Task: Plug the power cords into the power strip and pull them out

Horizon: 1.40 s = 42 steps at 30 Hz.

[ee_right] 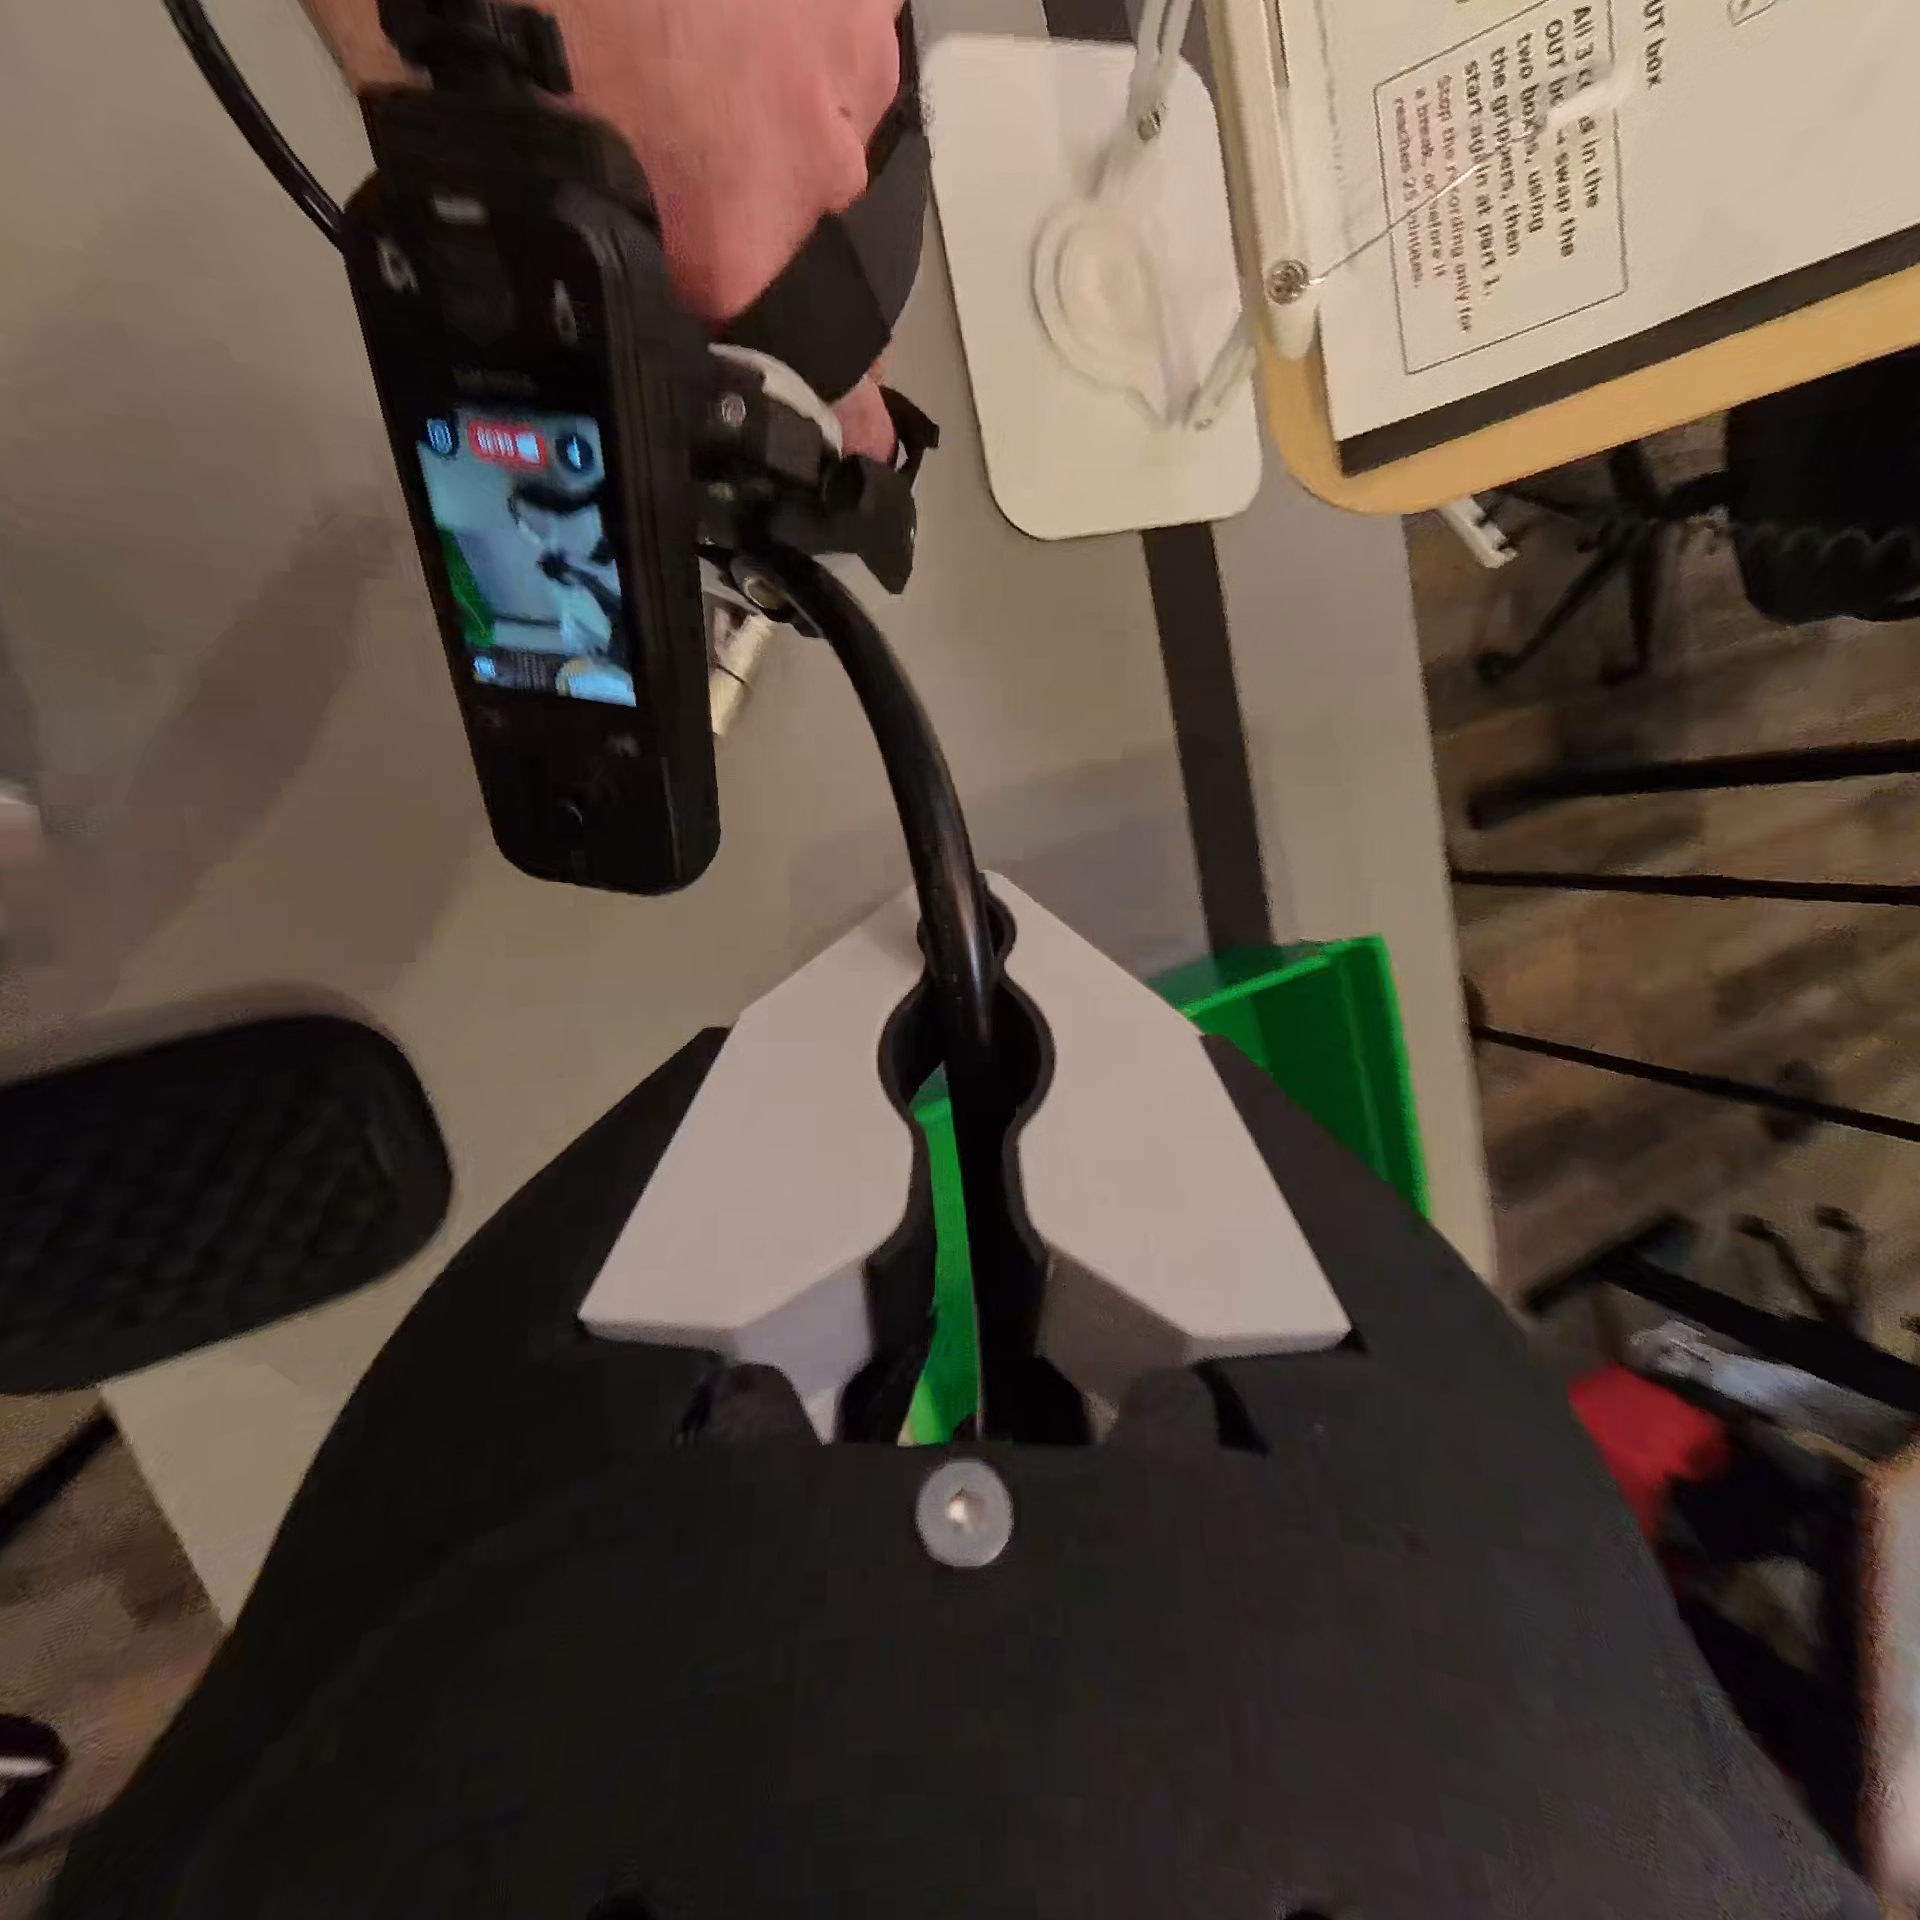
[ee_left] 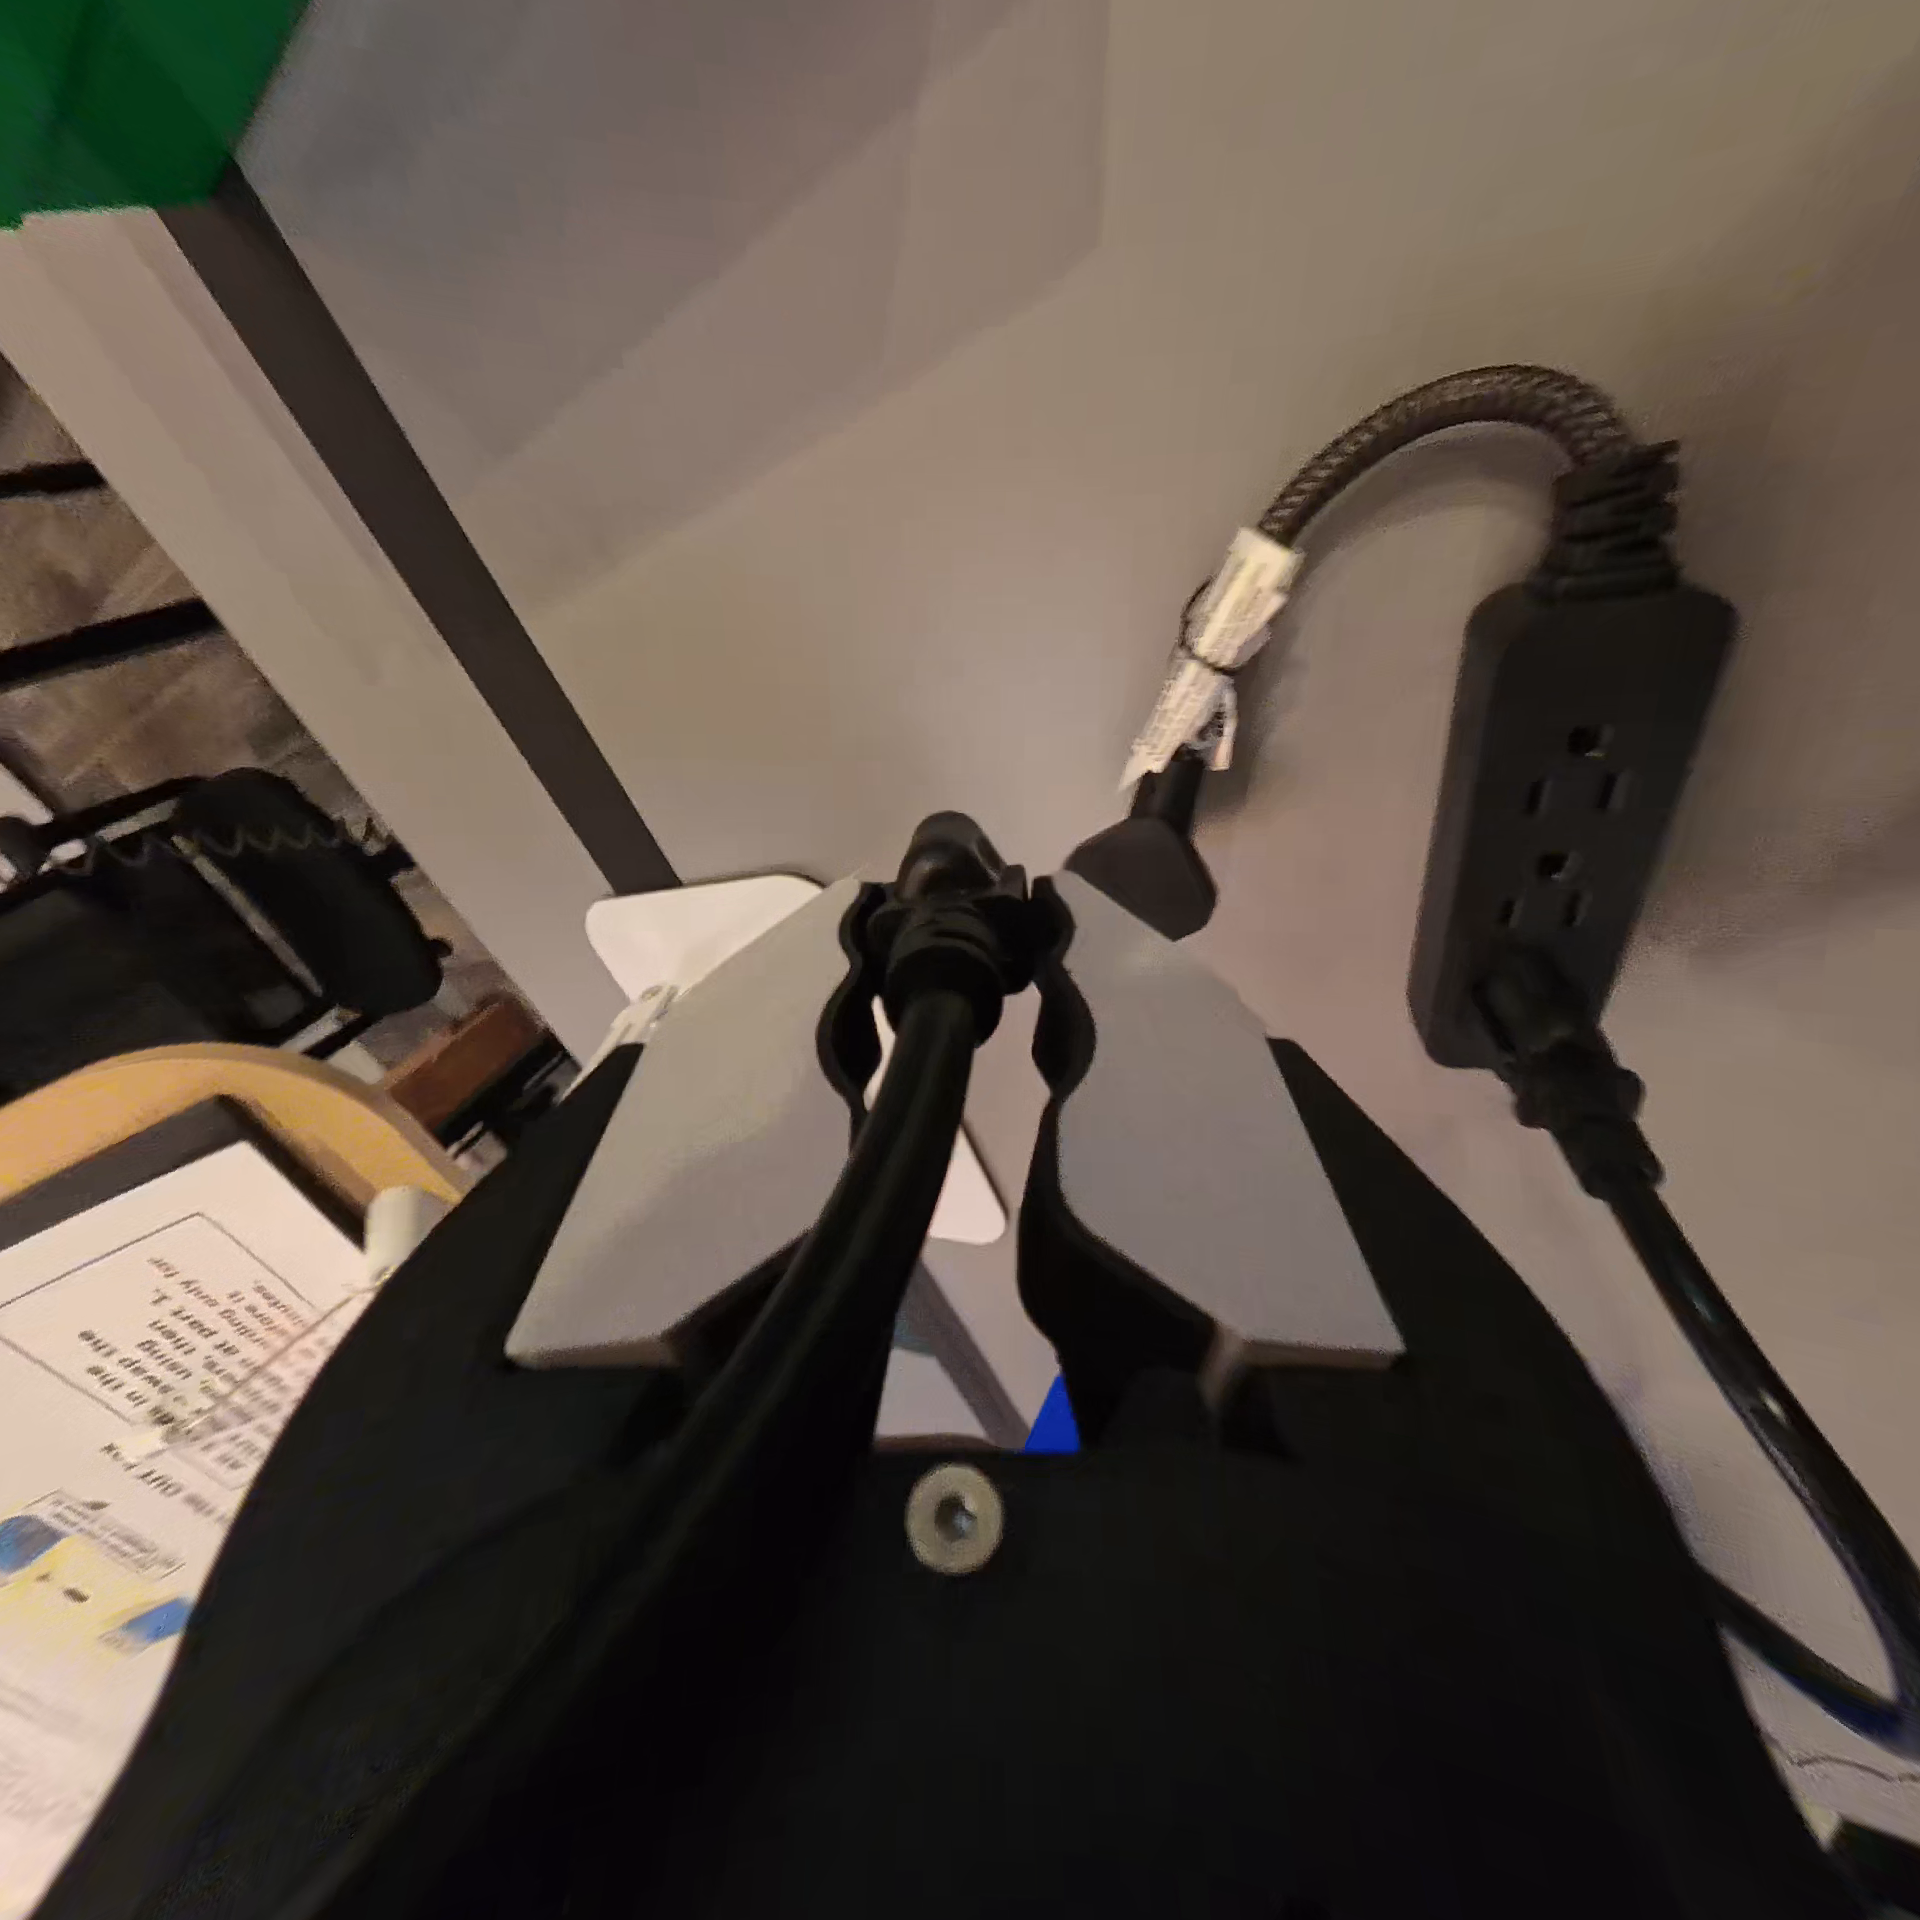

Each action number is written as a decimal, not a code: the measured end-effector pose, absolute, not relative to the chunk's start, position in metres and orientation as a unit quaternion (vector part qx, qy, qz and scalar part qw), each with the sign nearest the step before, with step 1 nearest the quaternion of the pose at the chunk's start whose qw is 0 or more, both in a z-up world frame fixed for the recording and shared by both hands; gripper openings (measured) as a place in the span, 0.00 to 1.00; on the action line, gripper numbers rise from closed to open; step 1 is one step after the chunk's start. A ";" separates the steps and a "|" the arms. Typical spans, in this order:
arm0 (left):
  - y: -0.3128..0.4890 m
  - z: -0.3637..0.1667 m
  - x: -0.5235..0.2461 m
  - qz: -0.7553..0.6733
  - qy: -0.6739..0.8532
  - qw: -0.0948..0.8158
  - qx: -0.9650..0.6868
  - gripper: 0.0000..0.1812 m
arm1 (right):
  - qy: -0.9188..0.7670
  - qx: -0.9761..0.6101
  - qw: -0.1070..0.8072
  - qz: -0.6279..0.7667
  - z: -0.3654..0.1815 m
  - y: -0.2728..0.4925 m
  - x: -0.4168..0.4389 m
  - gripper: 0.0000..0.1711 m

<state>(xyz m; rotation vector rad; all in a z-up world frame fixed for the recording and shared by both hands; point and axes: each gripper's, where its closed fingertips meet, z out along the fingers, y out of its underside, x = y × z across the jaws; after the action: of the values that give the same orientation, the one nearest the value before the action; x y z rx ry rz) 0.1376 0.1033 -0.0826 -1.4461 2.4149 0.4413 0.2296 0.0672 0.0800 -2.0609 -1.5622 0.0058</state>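
Note:
My left gripper [ee_left: 951, 899] is shut on the plug end of a black power cord [ee_left: 914, 1081], held above the white table. The cord runs back under the gripper. The black power strip [ee_left: 1569, 790] lies to the right, apart from the plug. Another black cord [ee_left: 1558, 1049] is plugged into its near socket; two sockets show bare. The strip's braided cable [ee_left: 1434, 416] loops round to its own plug [ee_left: 1143, 868]. My right gripper [ee_right: 966, 925] is shut on the black cord [ee_right: 935, 748], which curves up to the left gripper [ee_right: 800, 488], held by a hand [ee_right: 769, 135].
A white pad [ee_left: 686, 925] lies by the table's left edge, also seen in the right wrist view [ee_right: 1101, 312]. A wooden board with a printed sheet [ee_right: 1507, 208] sits beside it. A green box [ee_right: 1299, 1029] stands under my right gripper. A black keyboard-like object [ee_right: 187, 1174] lies at left. One gripper's finger ends stand about 20 cm off the other's. The black keyboard-like object [ee_right: 187, 1174] is about equally far from each gripper, around 35 cm.

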 end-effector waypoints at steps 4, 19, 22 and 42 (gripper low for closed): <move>0.136 -0.086 0.147 0.208 0.817 0.152 -0.517 0.14 | -0.618 -0.732 0.258 -0.124 0.092 0.079 0.224 0.00; 0.207 -0.067 0.144 0.298 0.752 0.255 -0.530 0.14 | -0.523 -0.755 0.336 -0.208 0.078 0.058 0.189 0.13; 0.221 -0.049 0.147 0.314 0.736 0.286 -0.527 0.14 | -0.466 -0.771 0.407 -0.152 0.083 0.057 0.179 0.07; 0.225 0.018 0.186 0.313 0.693 0.427 -0.489 0.14 | -0.130 -0.700 0.530 0.460 0.115 0.025 0.183 0.00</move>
<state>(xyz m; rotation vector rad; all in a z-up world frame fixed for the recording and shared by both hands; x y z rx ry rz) 0.1855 0.2255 0.0180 -1.2218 1.7324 0.7833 0.1827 0.0253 0.1145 -1.6704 -0.3099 1.0988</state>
